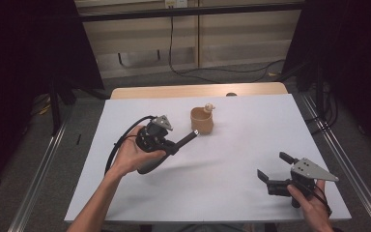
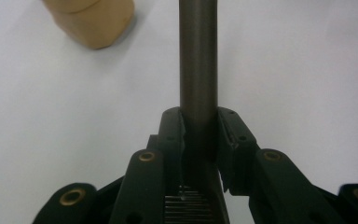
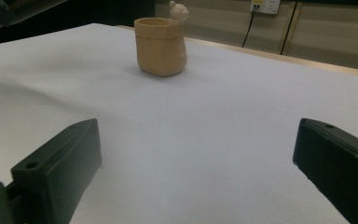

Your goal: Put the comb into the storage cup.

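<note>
Nearest the person, at the front right corner of the white tabletop (image 1: 222, 193), the right hand (image 1: 311, 205) holds the right tool (image 1: 275, 166) low over the surface. Its two black jaws stand wide apart with nothing between them, and its own camera looks between them across bare white sheet toward the cup.

Farther in, left of centre, the left hand (image 1: 133, 155) grips the left tool (image 1: 174, 145), whose cable (image 1: 121, 142) loops out to the left. Its jaws are clamped on a dark slender rod (image 2: 198, 60), seen in the left gripper view running straight up from between them. In the high view the rod (image 1: 188, 138) slants up and right, and its far tip lies just beside the cup's base; whether it touches the cup is hard to tell at this angle.

Beyond the rod stands a tan cup (image 1: 202, 120), upright on the tabletop a little behind centre. A small pale figure (image 3: 178, 10), perhaps a bear, sits on its rim.

Past the white sheet a strip of bare wood edge (image 1: 198, 90) shows, then grey floor and a black wall cable (image 1: 171, 43).
</note>
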The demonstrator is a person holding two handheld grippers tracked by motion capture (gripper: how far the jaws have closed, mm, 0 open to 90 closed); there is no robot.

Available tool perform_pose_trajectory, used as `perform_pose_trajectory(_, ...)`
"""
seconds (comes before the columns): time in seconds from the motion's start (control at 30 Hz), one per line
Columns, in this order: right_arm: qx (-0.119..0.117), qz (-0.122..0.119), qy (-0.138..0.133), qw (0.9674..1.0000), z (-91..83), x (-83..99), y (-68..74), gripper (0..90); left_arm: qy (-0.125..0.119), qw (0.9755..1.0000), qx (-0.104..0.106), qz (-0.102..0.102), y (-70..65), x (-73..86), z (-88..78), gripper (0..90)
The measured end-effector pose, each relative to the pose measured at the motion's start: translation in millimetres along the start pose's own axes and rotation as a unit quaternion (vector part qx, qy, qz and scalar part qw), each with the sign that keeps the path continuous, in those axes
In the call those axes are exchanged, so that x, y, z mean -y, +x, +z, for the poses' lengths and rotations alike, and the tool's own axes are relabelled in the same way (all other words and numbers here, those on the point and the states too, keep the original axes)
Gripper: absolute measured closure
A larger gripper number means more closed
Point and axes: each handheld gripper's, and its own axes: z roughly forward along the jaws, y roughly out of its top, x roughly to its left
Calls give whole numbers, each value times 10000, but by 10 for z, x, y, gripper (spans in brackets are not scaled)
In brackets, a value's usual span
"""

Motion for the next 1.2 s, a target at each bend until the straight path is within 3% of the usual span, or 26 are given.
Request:
perform_pose_trajectory(0.03,-18,-5,25,10000,1,-10,5,11,73,9999,17,102,-3,-17,1,730)
perform_pose_trajectory(0.27,-167,-78,31,9998,34,-83,53,10,179,9995,176,203,-57,-40,93,730)
perform_pose_trajectory(0.3,-193,-100,50,9998,47,-89,59,8,232,9991,212,294,-49,-45,96,730)
perform_pose_trajectory(0.47,-419,-133,217,9988,106,-140,92,22,166,9993,251,230,-67,-70,123,730)
perform_pose_trajectory(0.57,-549,-39,363,9978,126,-201,114,21,219,9986,292,388,-99,-89,131,730)
perform_pose_trajectory(0.63,-670,-110,490,9965,144,-239,130,22,276,9982,276,458,-122,-100,146,730)
perform_pose_trajectory(0.8,-964,-272,862,9912,232,-318,166,23,346,9975,409,460,-136,-125,209,730)
perform_pose_trajectory(0.97,-1497,-232,1329,9795,349,-406,185,49,637,9948,508,608,-164,-190,290,730)
perform_pose_trajectory(1.2,-1637,-418,1401,9756,404,-529,253,41,732,9924,711,689,-231,-264,369,730)
